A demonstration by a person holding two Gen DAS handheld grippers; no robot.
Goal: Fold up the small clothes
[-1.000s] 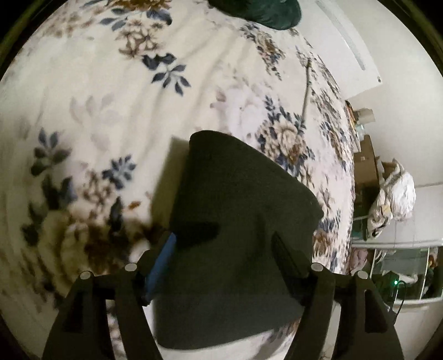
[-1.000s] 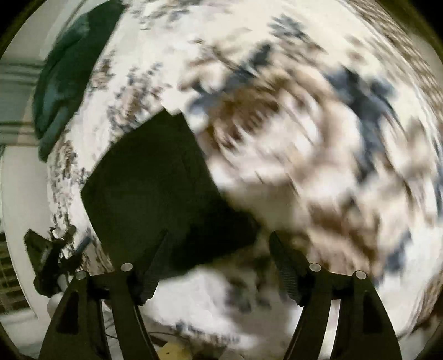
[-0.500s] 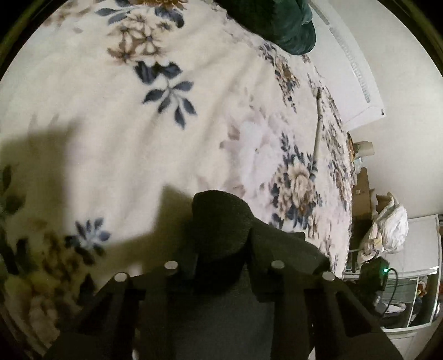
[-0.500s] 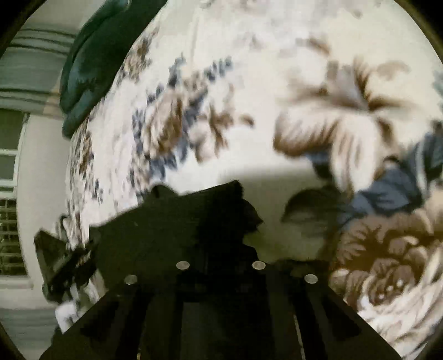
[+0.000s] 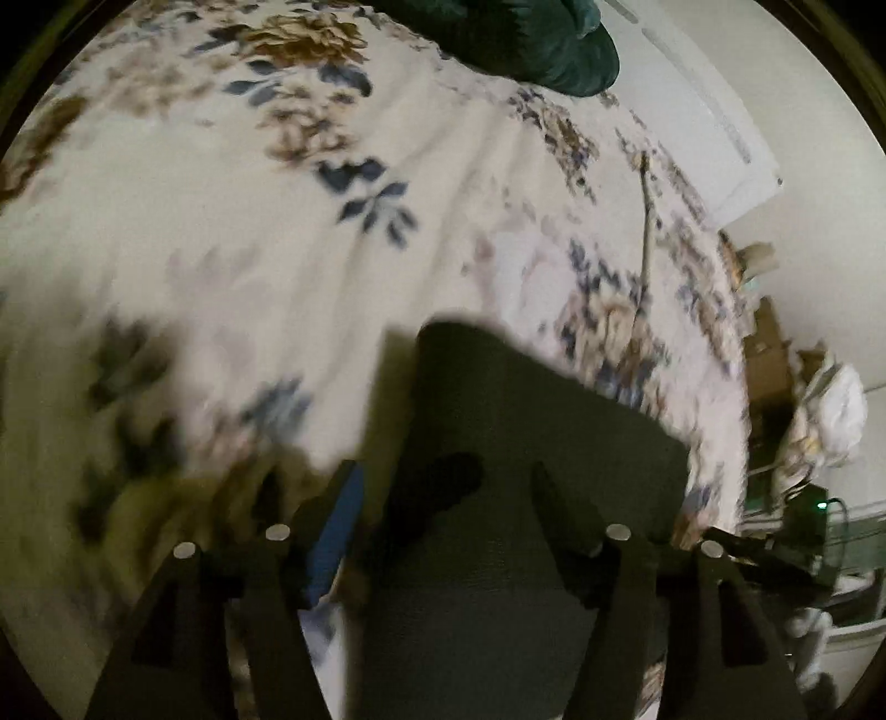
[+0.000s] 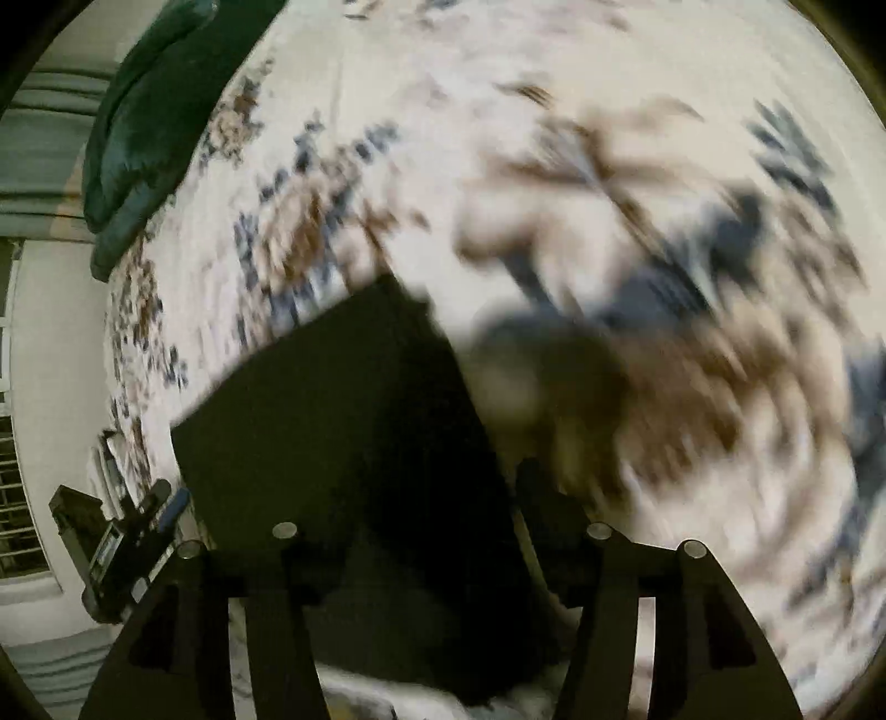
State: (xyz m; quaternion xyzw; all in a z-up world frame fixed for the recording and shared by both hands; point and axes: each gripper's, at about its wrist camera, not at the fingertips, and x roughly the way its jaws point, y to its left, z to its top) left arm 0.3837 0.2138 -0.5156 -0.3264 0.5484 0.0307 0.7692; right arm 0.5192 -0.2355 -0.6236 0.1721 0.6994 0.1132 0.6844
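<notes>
A: Both sets of jaws stand wide apart and hold nothing. The left gripper (image 5: 443, 487) has the dark cloth (image 5: 526, 443) lying between and under its fingers; the right gripper (image 6: 437, 498) hangs over the cloth's right edge, its right finger over bare blanket.

B: Where does the cloth sit?

A: On the bed, lower middle of the left view, a folded dark slab with a rounded corner toward frame centre. In the right view it fills the lower left and runs down under the jaws. It lies flat on the floral blanket (image 5: 277, 266).

B: What could go wrong?

A: Both views are smeared, so I judge the hands are moving fast. A finger dragged across the fold could peel the top layer back, and soft cloth on a fleecy blanket would bunch up instead of sliding.

B: Anything else?

A: The left finger with the blue pad (image 5: 335, 526) sits right at the cloth's left edge. If the jaws close there, they may pinch blanket along with cloth and lift both. The green bundle (image 5: 531, 44) at the top of the frame is well apart and no hazard.
</notes>
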